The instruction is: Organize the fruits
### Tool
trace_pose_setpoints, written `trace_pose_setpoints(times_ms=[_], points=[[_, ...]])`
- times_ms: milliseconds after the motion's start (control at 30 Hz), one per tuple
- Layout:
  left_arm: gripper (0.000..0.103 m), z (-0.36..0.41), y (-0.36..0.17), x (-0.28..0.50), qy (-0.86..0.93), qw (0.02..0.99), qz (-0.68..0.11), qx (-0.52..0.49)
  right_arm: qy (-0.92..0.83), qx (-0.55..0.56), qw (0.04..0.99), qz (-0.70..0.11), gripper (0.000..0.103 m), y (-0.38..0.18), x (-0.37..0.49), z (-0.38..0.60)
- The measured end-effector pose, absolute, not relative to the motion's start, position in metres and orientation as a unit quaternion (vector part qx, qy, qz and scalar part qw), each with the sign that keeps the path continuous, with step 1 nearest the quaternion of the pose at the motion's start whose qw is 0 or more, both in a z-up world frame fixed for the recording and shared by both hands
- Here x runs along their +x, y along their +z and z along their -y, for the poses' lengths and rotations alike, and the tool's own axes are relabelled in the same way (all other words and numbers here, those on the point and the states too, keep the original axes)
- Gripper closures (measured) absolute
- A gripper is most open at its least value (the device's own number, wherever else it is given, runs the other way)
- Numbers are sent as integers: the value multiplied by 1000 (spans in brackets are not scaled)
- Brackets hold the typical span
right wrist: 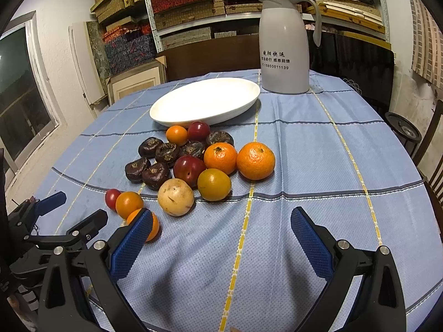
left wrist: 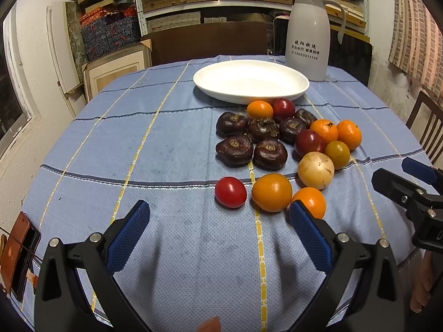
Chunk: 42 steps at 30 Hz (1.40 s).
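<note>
Nothing sorted yet: white plate (left wrist: 250,81) w/ no fruit in it, all fruit (right wrist: 193,166) loose on tabletop (left wrist: 138,152) just in front of plate, left gripper (left wrist: 218,221) & right gripper (right wrist: 221,229) jaws spread wide, holding nothing.

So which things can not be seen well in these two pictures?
- Smallest orange fruit: partly hidden in both views by a blue pad of the nearer claw.
- Brown case at the table edge: cut off by the left wrist view's border.
- Jug print: the small characters are too fine to read surely.
- Plate: glare whitens its inside in both views.
</note>
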<state>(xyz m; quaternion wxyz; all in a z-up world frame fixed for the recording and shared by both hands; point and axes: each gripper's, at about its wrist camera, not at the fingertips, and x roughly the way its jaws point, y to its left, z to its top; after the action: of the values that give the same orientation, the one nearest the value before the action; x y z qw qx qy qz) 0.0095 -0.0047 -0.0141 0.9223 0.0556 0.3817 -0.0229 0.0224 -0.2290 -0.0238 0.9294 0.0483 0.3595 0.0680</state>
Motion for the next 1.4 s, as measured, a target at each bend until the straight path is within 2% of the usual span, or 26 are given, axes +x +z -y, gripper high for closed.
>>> trace_pose_setpoints(times_ms=[400,633,767,933,1067,1100,1167,1200,1333,1400], points=[[4,-4,-49,22,-63,871,-484,52,74,2,894,-441,3,-55,24,226],[4,-10,-52,25,-91,869,-483,59,76,14,884,-462,3,-63,32,231],[4,-13,-51,26,-109,866,-482,68,82,-53,876,-472,3,-66,32,218],[4,-10,-48,35,-105,868,-479,79,101,-57,873,-473,3,-65,33,219],[5,-18,-41,56,-64,888,-445,94,135,-15,876,-463,3,-59,37,228],[10,-21,-40,61,-69,890,-444,82,153,7,877,-455,3,-57,36,233],[30,-20,-43,64,-83,885,-451,77,175,33,878,-445,3,-55,35,237],[32,-19,-43,65,-92,886,-449,76,181,40,878,-442,3,-54,36,239],[52,-10,-42,69,-118,887,-439,83,198,57,879,-430,3,-51,35,242],[54,-8,-43,72,-132,885,-439,78,204,51,878,-430,10,-50,33,238]])
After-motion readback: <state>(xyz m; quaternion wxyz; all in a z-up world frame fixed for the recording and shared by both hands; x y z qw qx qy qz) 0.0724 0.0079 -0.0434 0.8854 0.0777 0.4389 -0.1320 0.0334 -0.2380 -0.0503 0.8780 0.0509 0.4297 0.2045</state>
